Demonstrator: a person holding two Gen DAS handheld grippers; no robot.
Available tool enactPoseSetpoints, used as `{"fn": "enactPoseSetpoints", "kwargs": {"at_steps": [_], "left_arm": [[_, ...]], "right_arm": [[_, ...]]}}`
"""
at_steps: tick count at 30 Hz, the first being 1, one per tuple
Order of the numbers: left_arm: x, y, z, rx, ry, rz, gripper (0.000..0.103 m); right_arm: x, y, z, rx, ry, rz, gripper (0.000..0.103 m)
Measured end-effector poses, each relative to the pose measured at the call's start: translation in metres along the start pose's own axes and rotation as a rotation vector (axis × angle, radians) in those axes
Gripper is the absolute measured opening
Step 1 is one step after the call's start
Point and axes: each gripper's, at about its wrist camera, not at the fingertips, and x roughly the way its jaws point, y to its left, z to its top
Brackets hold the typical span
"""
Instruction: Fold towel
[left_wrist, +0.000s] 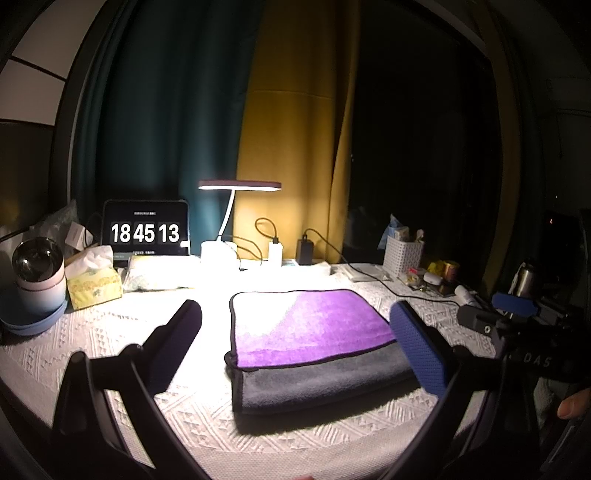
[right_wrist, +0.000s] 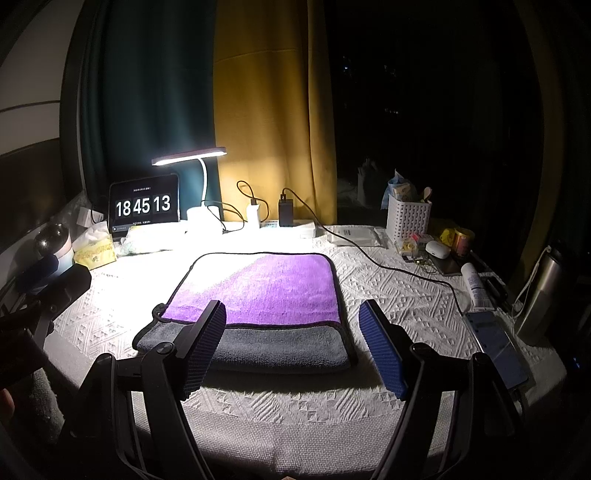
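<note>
A towel (left_wrist: 310, 325), purple on top and grey underneath, lies folded on the white textured tablecloth (left_wrist: 110, 332) under the lamp light. It also shows in the right wrist view (right_wrist: 258, 291), with a grey strip along its near edge. My left gripper (left_wrist: 295, 343) is open and empty, raised near the towel's front edge. My right gripper (right_wrist: 291, 347) is open and empty, just short of the towel's near edge. The right gripper also shows at the right of the left wrist view (left_wrist: 517, 310).
A lit desk lamp (left_wrist: 236, 188), a clock display (left_wrist: 146, 232), a tissue box (left_wrist: 94, 284) and a cup (left_wrist: 37, 273) stand at the back left. A white basket (right_wrist: 408, 218), small items, a phone (right_wrist: 495, 347), a cable (right_wrist: 388, 266) and a flask (right_wrist: 543, 295) are on the right.
</note>
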Motion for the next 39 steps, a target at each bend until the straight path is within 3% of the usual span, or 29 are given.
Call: {"fn": "enactPoseSetpoints", "kwargs": {"at_steps": [29, 35, 39], "left_arm": [[0.006, -0.004, -0.001, -0.010, 0.012, -0.004, 0.102], [0.017, 0.001, -0.004, -0.007, 0.051, 0.006, 0.102], [0.038, 0.007, -0.009, -0.005, 0.125, 0.008, 0.102]], "right_arm": [[0.005, 0.000, -0.005, 0.005, 0.011, 0.005, 0.077], [0.018, -0.004, -0.010, 0.009, 0.039, 0.009, 0.077], [0.031, -0.009, -0.012, 0.008, 0.066, 0.018, 0.077]]}}
